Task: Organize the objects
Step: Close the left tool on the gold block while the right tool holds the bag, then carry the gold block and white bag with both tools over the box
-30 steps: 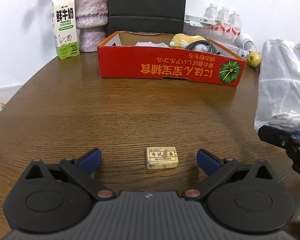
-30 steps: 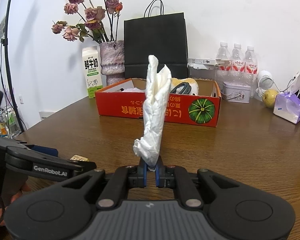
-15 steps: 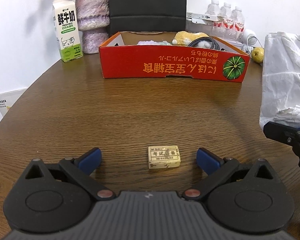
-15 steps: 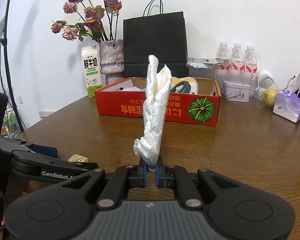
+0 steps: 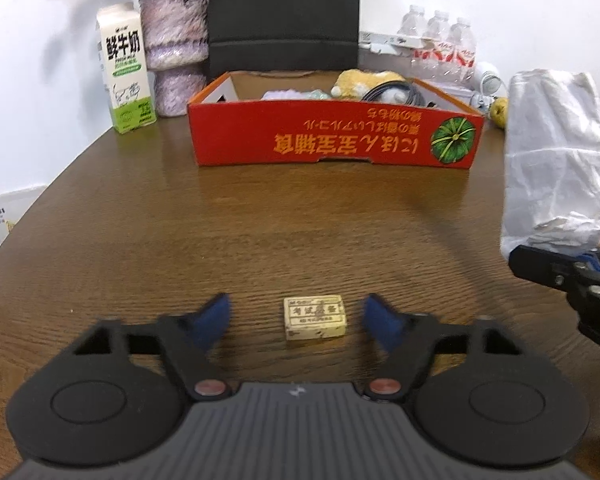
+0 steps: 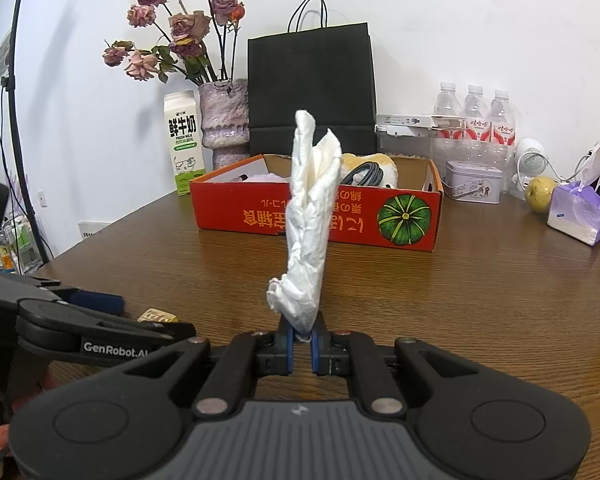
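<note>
A small cream eraser [image 5: 315, 317] lies on the brown table between the blue pads of my left gripper [image 5: 300, 320], which is open around it with gaps on both sides. My right gripper [image 6: 302, 338] is shut on a crumpled white tissue [image 6: 310, 220] that stands up above the table; the tissue also shows at the right of the left wrist view [image 5: 556, 168]. The red cardboard box [image 5: 332, 136] sits further back and holds a yellow plush toy, a black cable and pale items. My left gripper [image 6: 100, 320] and the eraser [image 6: 156, 315] show low left in the right wrist view.
A milk carton [image 5: 126, 68], a vase of dried flowers [image 6: 224, 120] and a black paper bag [image 6: 312, 88] stand behind the box. Water bottles [image 6: 476, 116], a tin [image 6: 474, 182], a pear [image 6: 540, 194] and a tissue pack [image 6: 578, 216] are at the back right.
My left gripper's pads have closed in a little towards the eraser and the view has tilted up slightly. The right gripper holds the tissue as before.
</note>
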The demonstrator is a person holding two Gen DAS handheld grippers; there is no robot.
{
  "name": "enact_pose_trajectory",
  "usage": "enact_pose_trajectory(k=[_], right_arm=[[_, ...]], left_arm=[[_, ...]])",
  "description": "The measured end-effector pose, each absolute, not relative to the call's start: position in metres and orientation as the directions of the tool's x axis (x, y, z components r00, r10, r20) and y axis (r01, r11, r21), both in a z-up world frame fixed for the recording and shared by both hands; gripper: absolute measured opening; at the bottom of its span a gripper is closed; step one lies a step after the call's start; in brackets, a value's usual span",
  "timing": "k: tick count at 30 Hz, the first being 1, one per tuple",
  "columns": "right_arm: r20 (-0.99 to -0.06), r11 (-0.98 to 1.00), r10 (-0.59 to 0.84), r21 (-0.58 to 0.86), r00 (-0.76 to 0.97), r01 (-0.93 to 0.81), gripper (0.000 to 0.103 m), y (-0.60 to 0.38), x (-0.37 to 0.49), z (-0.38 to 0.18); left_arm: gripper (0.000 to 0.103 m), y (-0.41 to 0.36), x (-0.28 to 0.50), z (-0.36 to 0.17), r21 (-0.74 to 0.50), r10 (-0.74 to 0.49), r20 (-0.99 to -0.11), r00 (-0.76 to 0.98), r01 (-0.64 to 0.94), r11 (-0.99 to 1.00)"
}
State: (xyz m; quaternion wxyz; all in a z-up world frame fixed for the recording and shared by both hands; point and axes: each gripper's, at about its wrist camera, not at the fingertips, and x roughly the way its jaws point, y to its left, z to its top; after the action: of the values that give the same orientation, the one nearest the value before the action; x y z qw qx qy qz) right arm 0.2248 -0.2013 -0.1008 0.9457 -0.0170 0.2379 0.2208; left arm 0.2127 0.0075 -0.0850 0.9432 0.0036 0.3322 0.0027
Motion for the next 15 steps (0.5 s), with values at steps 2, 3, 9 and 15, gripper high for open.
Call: enact_pose_trajectory(k=[2, 3, 9, 15], right_arm=[[-0.457, 0.902, 0.409, 0.072, 0.790, -0.426, 0.007, -0.2013, 0.2247, -0.1009], [-0.457, 0.902, 0.409, 0.072, 0.790, -0.426, 0.007, -0.2014, 0.2248, -0.1009], [-0.457, 0.901, 0.410, 0.072, 0.789, -0.427, 0.007, -0.2010, 0.2247, -0.1011], [-0.456, 0.900, 0.412, 0.071, 0.789, -0.429, 0.007, -0.1991, 0.2243, -0.1013]], left_arm=[[0.043, 0.0066, 0.2118, -0.0837, 0.006, -0.001, -0.620, 0.784, 0.006, 1.000], [0.038, 0.0068, 0.2115, -0.0833, 0.002, -0.006, -0.618, 0.786, 0.009, 1.000], [0.031, 0.0087, 0.2111, -0.0824, -0.033, -0.039, -0.615, 0.787, 0.024, 0.999], [0.031, 0.0117, 0.2081, -0.0784, -0.059, -0.048, -0.599, 0.799, 0.016, 0.998]])
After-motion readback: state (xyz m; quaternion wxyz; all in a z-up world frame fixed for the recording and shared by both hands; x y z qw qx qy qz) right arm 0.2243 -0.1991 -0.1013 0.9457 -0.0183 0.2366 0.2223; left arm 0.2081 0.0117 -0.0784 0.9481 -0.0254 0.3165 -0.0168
